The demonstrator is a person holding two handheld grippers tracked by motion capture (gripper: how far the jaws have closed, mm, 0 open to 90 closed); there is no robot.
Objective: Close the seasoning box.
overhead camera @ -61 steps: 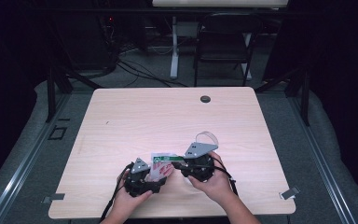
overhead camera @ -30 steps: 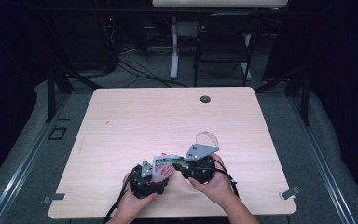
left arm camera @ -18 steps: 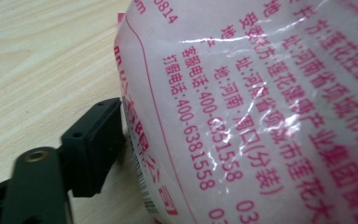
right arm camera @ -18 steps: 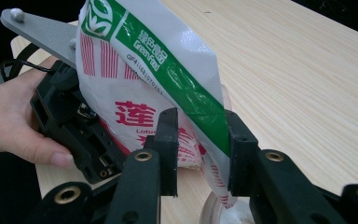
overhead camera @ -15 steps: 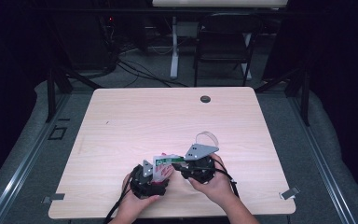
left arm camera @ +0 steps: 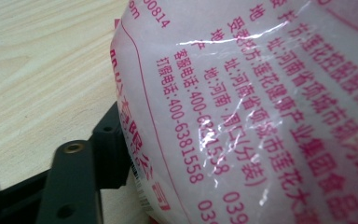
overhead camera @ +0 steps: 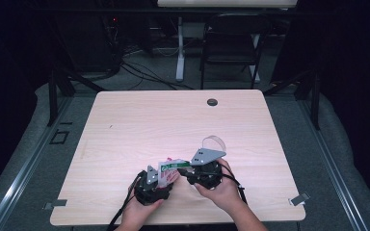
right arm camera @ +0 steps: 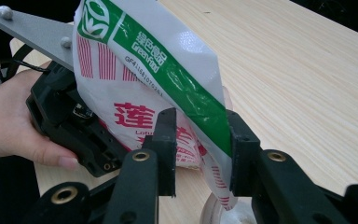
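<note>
Both claws meet at a printed plastic bag (overhead camera: 167, 169) held just above the near edge of the counter (overhead camera: 173, 125), between the two hands. In the right gripper view, the right claw (right arm camera: 200, 154) has its two black jaws closed on the bag's green-striped edge (right arm camera: 186, 88), one jaw on each face of the film, so the bag rises up and away from this claw toward the left claw (right arm camera: 81, 135). The bag's long axis runs roughly from one claw to the other, tilted upward at the right-claw end in the high view. In the left gripper view, the bag (left arm camera: 261, 102) lies pressed close against the camera, with one black jaw (left arm camera: 74, 182) at its lower left; the second jaw is hidden behind the film, so the left claw's hold is probably a grip on the bag, though it cannot be confirmed. A round, pale-rimmed object (right arm camera: 214, 210) sits directly below the bag's lower corner, blurred and partly hidden. The left hand (overhead camera: 142, 207) and right hand (overhead camera: 221, 190) are equally near the bag.
</note>
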